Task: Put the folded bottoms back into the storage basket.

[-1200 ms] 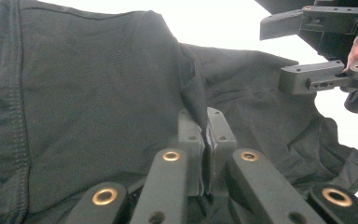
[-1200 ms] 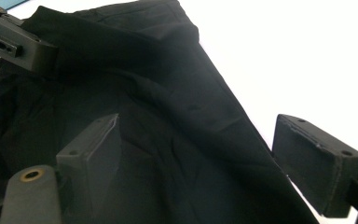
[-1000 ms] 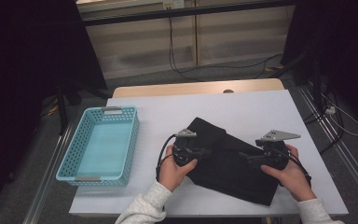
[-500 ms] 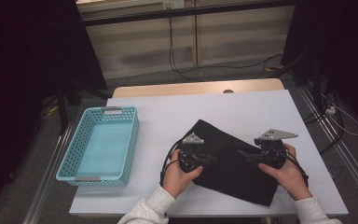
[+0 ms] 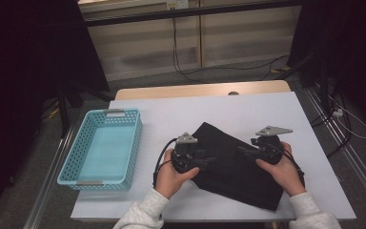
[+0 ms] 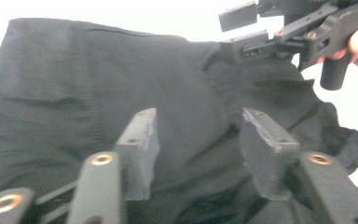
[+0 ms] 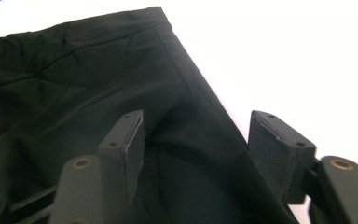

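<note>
Both grippers are resting on the folded black fabric garment: your left gripper at 9 o'clock has just been opening, your right gripper at 3 o'clock closing; both released, gripping nothing.

**Cloth mid-table, basket off to my left**

I see the table with the basket on its left part and the folded cloth lying flat right of it, well apart, toward the near edge. My left gripper sits over the cloth's left side, my right gripper over its right side; they face each other across it. Behind the table, cables trail on the floor.
</note>
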